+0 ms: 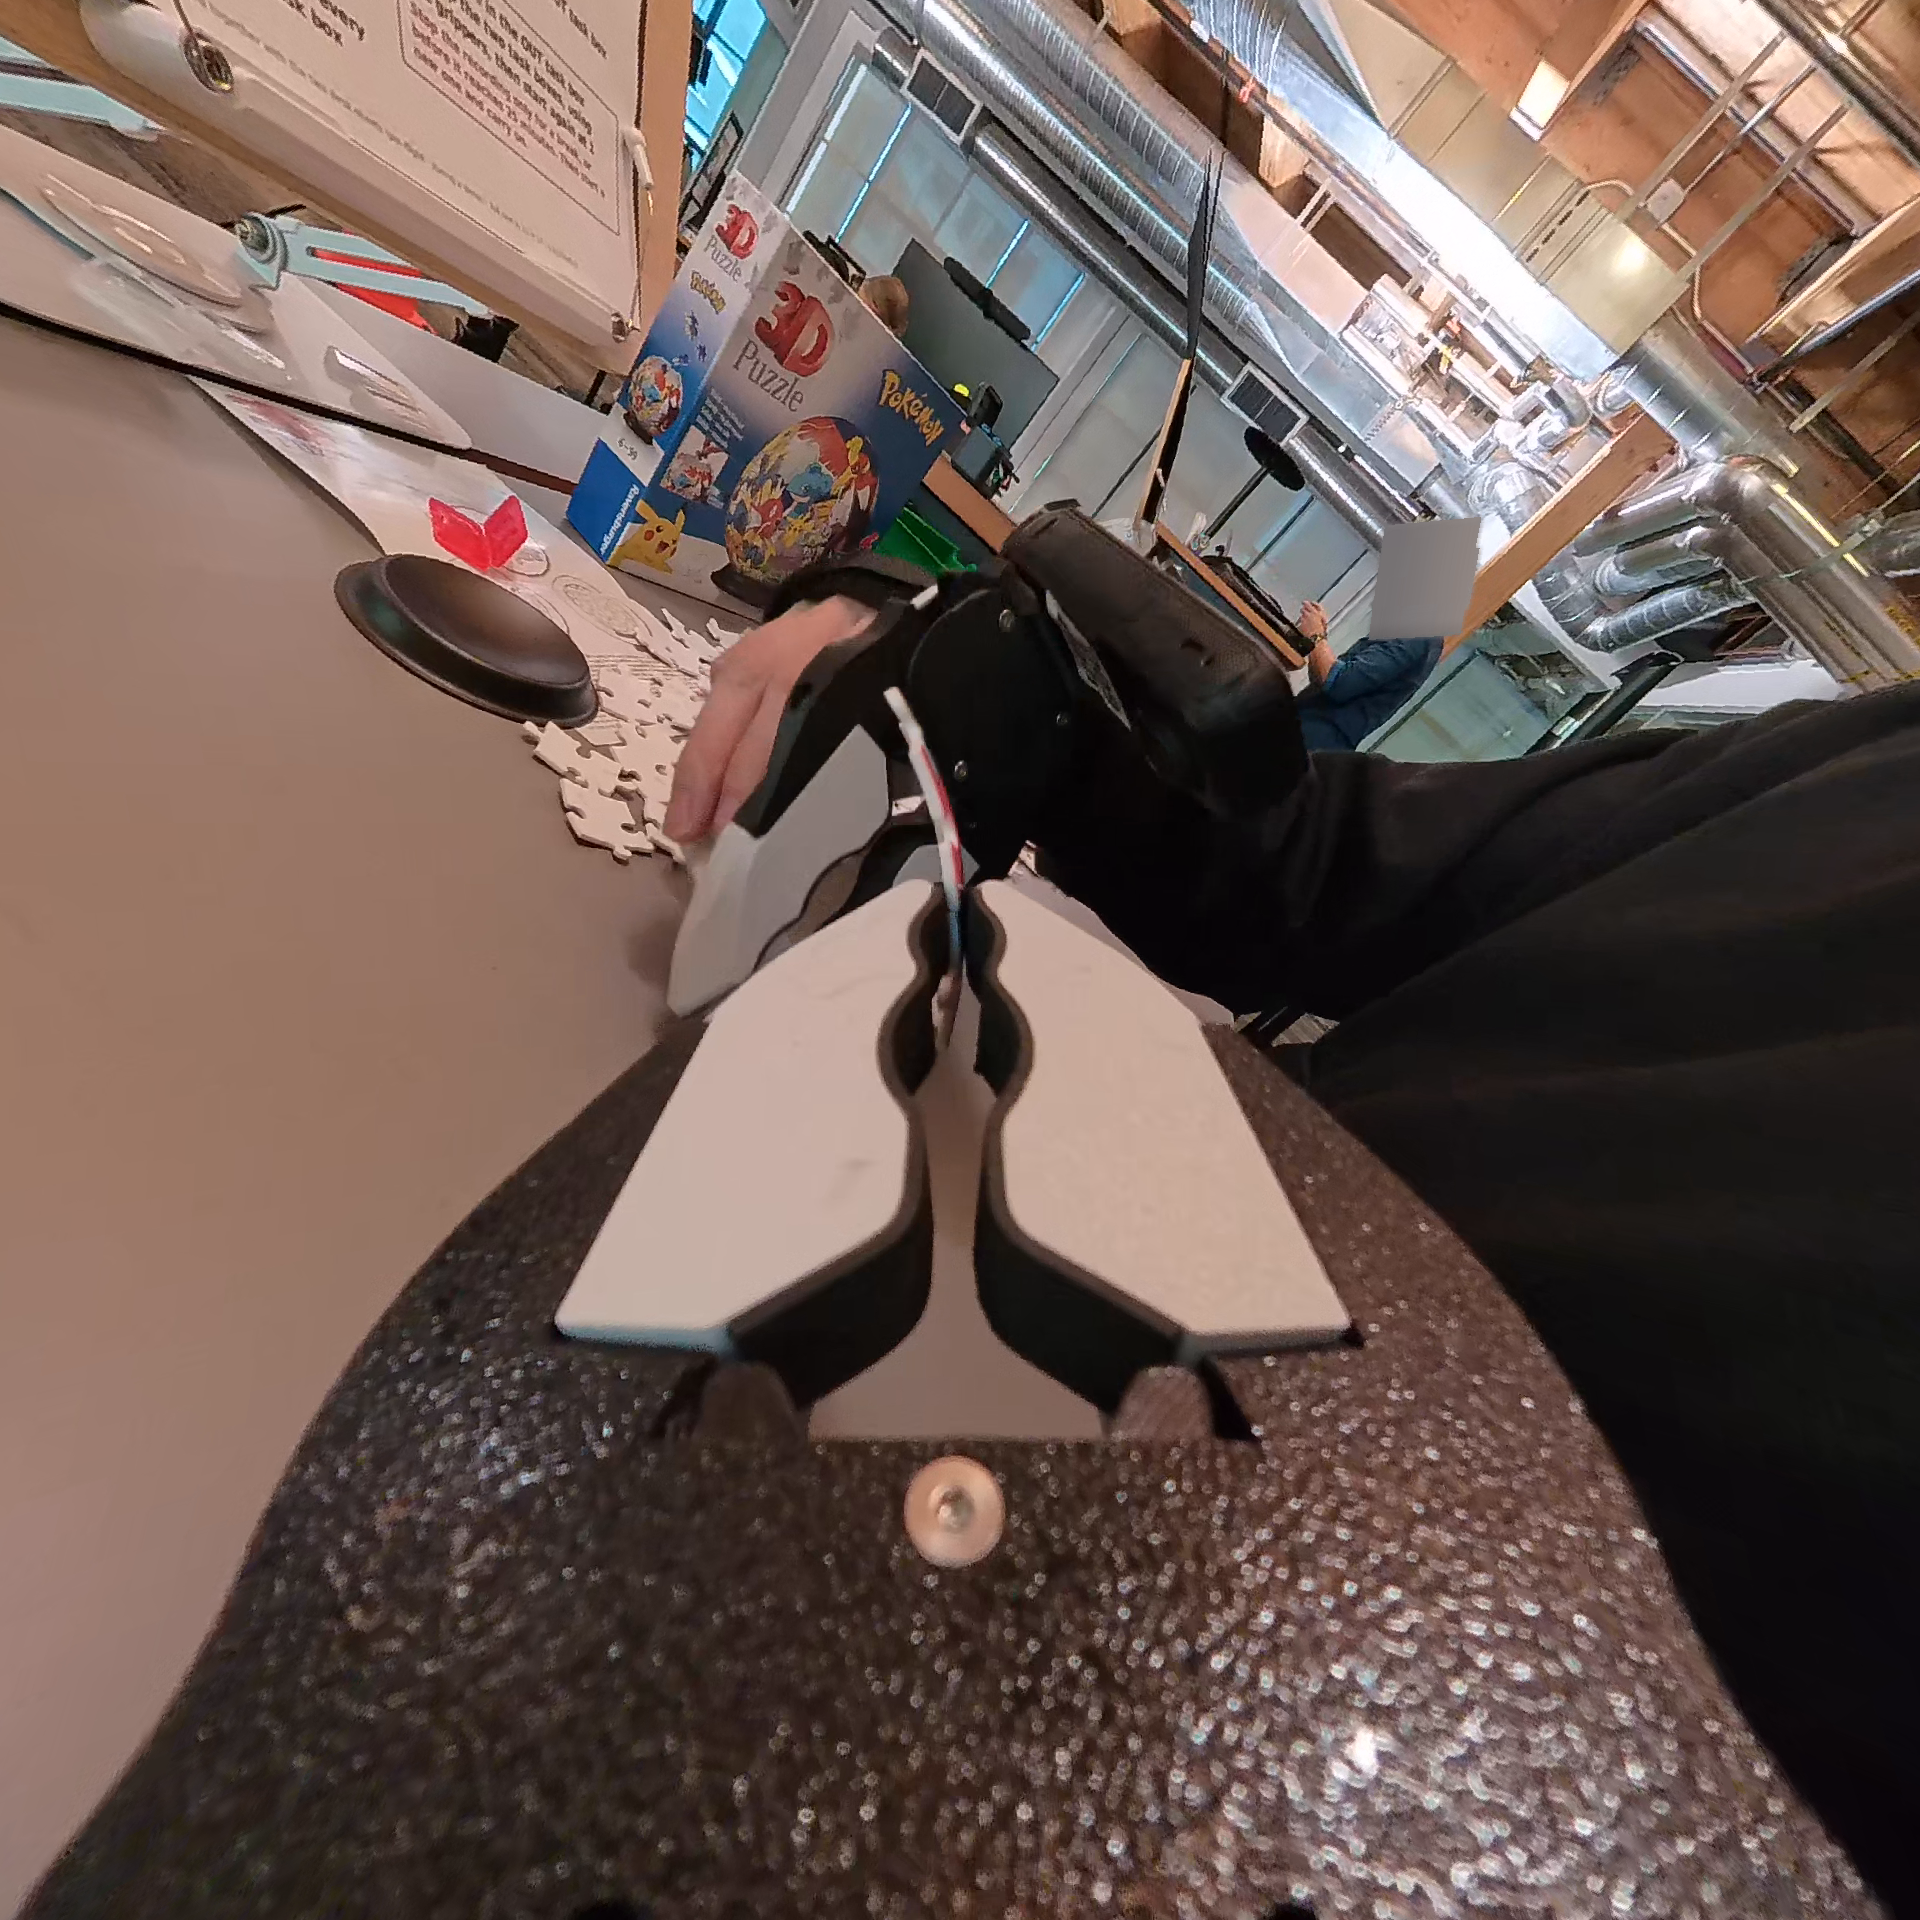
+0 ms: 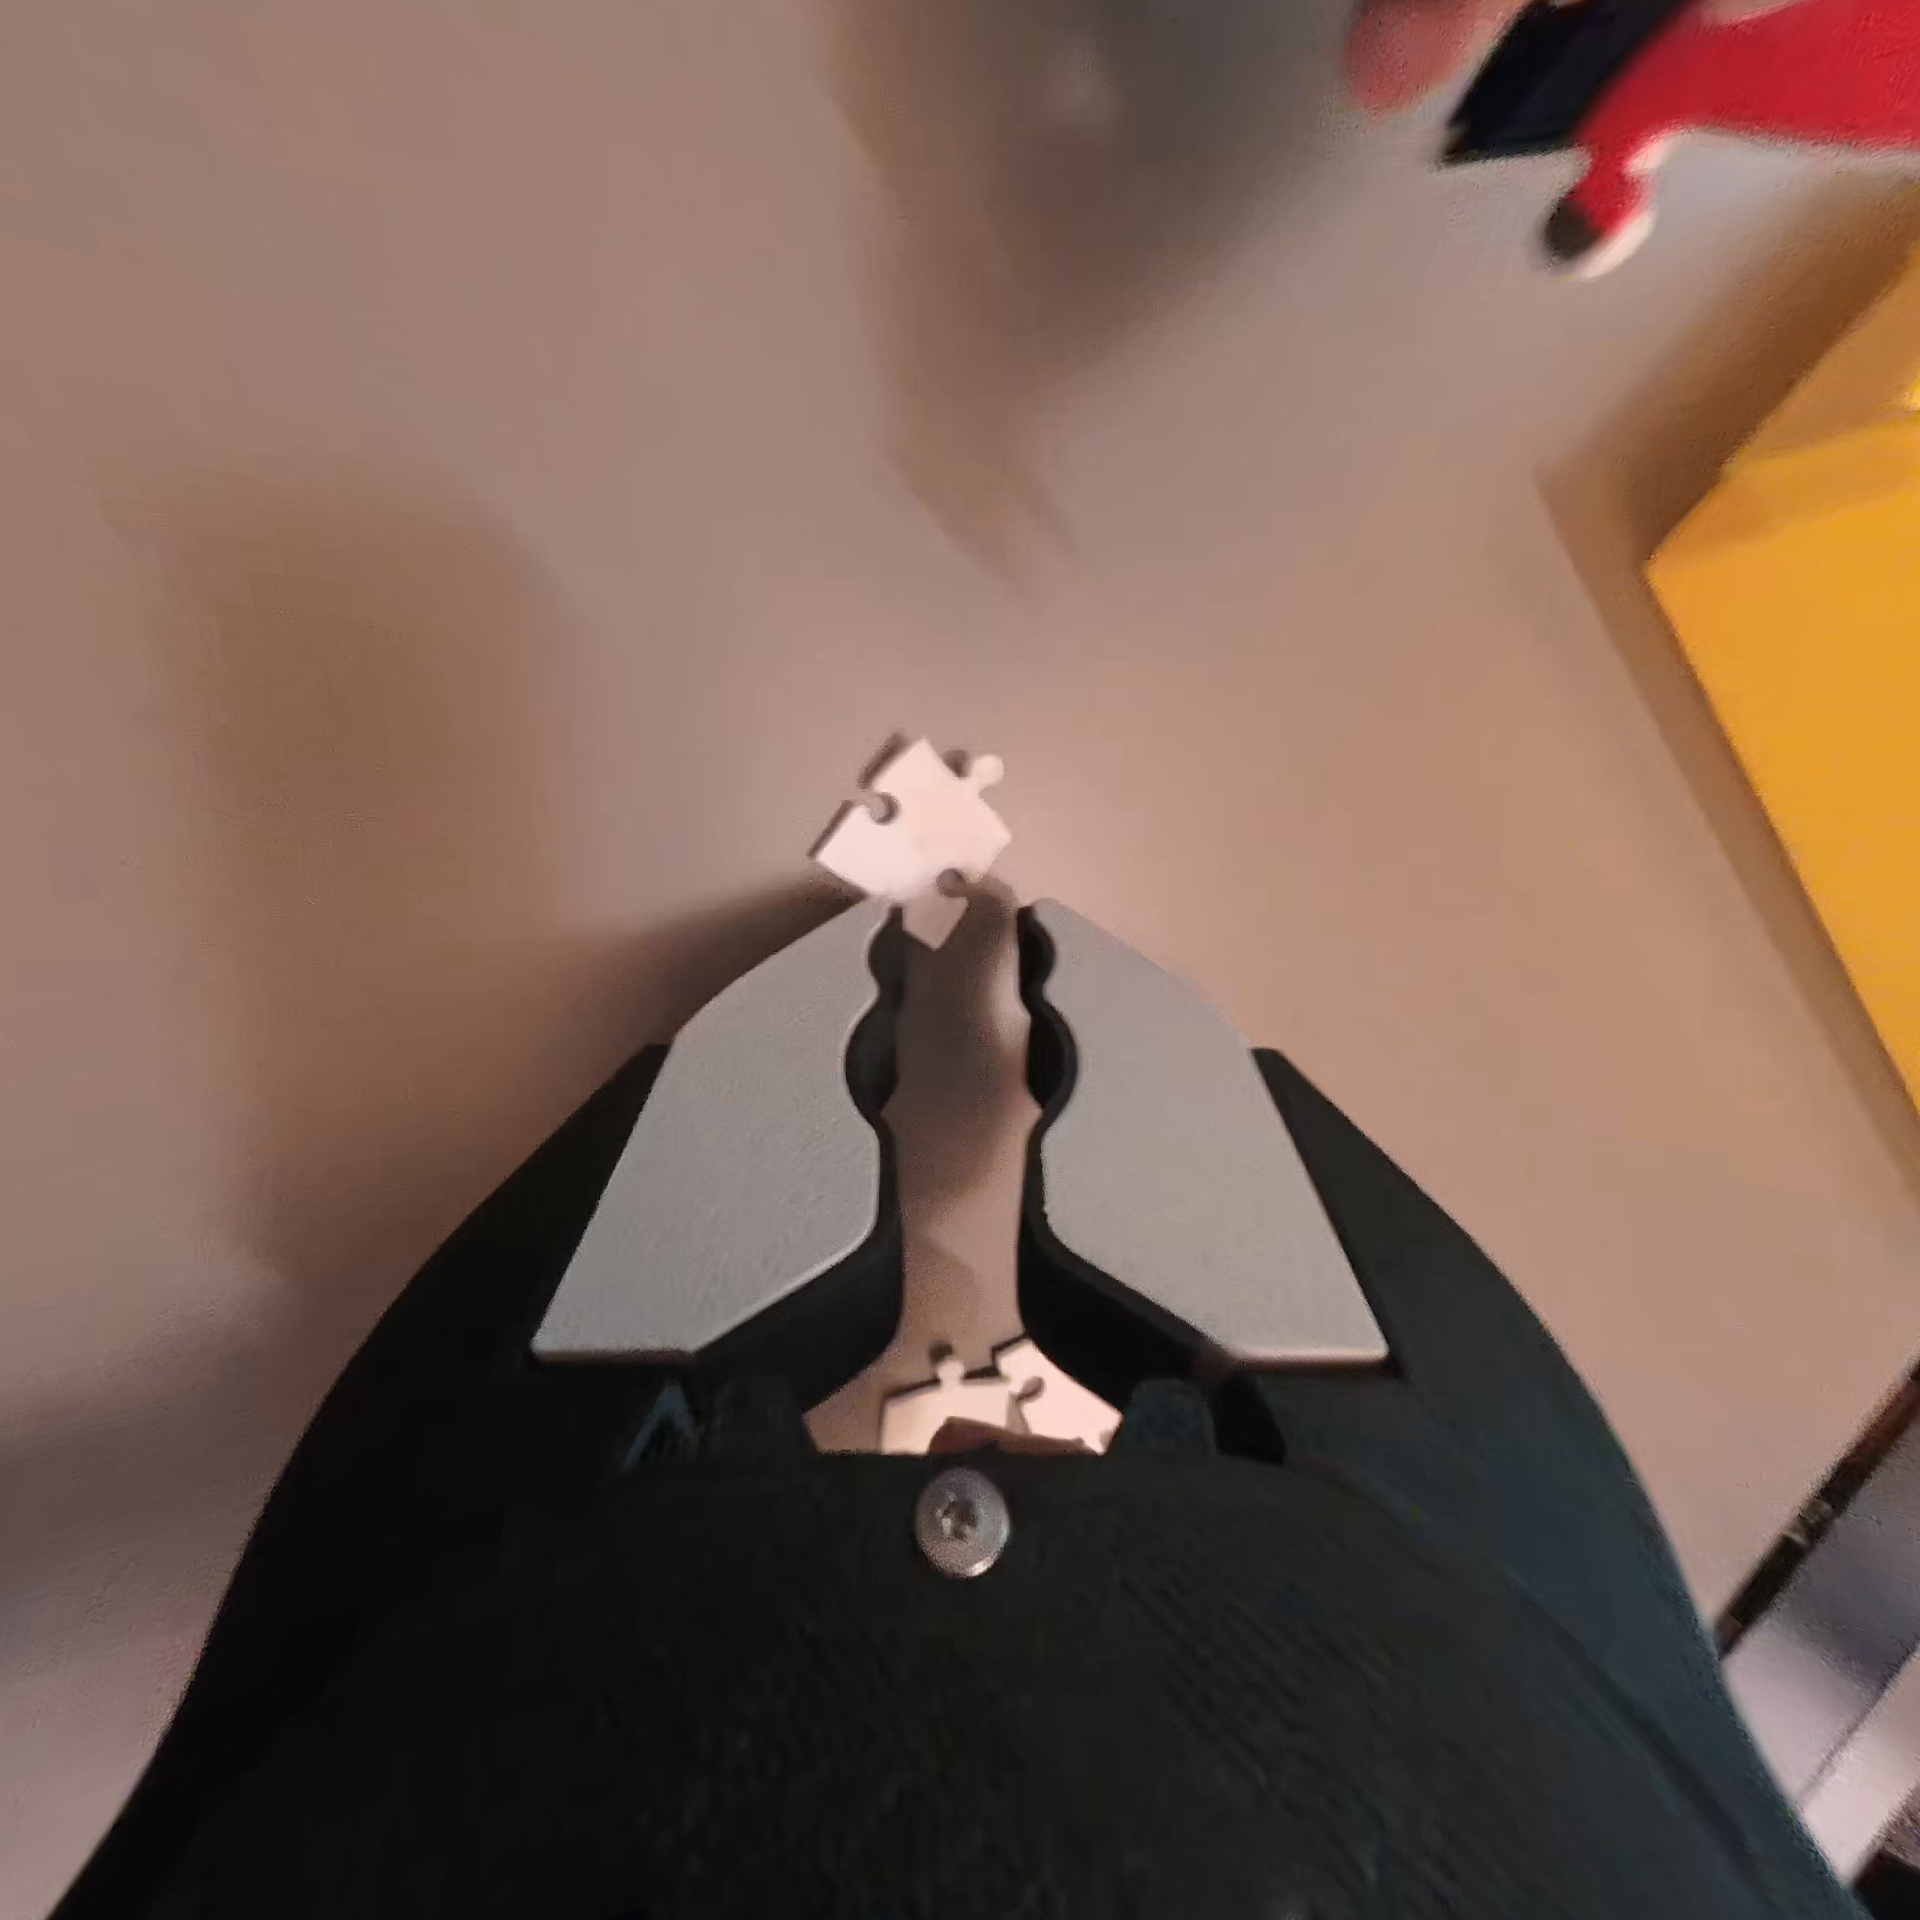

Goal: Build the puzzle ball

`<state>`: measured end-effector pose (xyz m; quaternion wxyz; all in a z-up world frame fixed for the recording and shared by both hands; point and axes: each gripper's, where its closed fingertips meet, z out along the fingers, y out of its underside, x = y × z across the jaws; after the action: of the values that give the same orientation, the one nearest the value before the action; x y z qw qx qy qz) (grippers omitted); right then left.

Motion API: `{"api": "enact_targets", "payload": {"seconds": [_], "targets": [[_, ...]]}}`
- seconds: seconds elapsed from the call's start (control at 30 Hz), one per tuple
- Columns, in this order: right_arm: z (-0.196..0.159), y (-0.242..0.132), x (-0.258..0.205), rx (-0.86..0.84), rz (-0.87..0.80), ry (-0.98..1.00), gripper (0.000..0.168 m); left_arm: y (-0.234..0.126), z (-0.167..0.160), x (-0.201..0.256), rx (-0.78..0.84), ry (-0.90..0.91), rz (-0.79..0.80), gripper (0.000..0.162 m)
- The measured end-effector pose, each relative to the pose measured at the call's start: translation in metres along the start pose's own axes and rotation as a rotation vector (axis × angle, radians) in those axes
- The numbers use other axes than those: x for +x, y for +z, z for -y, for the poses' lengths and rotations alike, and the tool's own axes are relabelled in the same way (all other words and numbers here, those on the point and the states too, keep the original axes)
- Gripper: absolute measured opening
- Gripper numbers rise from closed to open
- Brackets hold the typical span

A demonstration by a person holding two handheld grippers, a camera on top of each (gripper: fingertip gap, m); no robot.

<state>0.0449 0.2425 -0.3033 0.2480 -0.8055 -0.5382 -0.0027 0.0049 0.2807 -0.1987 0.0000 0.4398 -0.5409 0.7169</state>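
My left gripper (image 1: 961,914) is shut on a puzzle piece (image 1: 948,831), held edge-on so that only its thin white, red and blue rim shows. In the right wrist view that piece (image 2: 1621,135) is a red blur at the top right. My right gripper (image 2: 954,920) is open, tips down close to the tan table (image 2: 416,520). A white face-down puzzle piece (image 2: 914,826) lies just past its tips, with one corner between them. In the left wrist view the right gripper (image 1: 727,914) points down at the table, just beyond my left fingertips.
A pile of white face-down pieces (image 1: 623,727) lies beside a black round stand (image 1: 468,634). The blue puzzle box (image 1: 769,457) and a small red clear plastic part (image 1: 478,530) stand farther back. More pieces (image 2: 987,1403) show under my right gripper. A yellow object (image 2: 1818,727) is at its right. The grippers' ends are close to 12 cm from one another. From either gripper's tips it is about 20 cm to the yellow object (image 2: 1818,727).
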Motion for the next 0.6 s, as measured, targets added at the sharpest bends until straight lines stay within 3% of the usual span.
{"api": "enact_targets", "payload": {"seconds": [0.2, 0.37, 0.6], "targets": [[0.004, 0.002, -0.008, 0.033, 0.053, 0.077, 0.009, -0.002, -0.001, 0.000, 0.001, -0.004, -0.001, 0.001], [0.013, -0.007, -0.008, 0.113, 0.050, 0.140, 0.028, -0.001, 0.000, 0.000, -0.001, -0.005, -0.007, 0.002], [0.013, -0.008, -0.015, 0.081, 0.062, 0.077, 0.026, -0.002, 0.001, 0.002, -0.002, 0.003, -0.009, 0.001]]}}
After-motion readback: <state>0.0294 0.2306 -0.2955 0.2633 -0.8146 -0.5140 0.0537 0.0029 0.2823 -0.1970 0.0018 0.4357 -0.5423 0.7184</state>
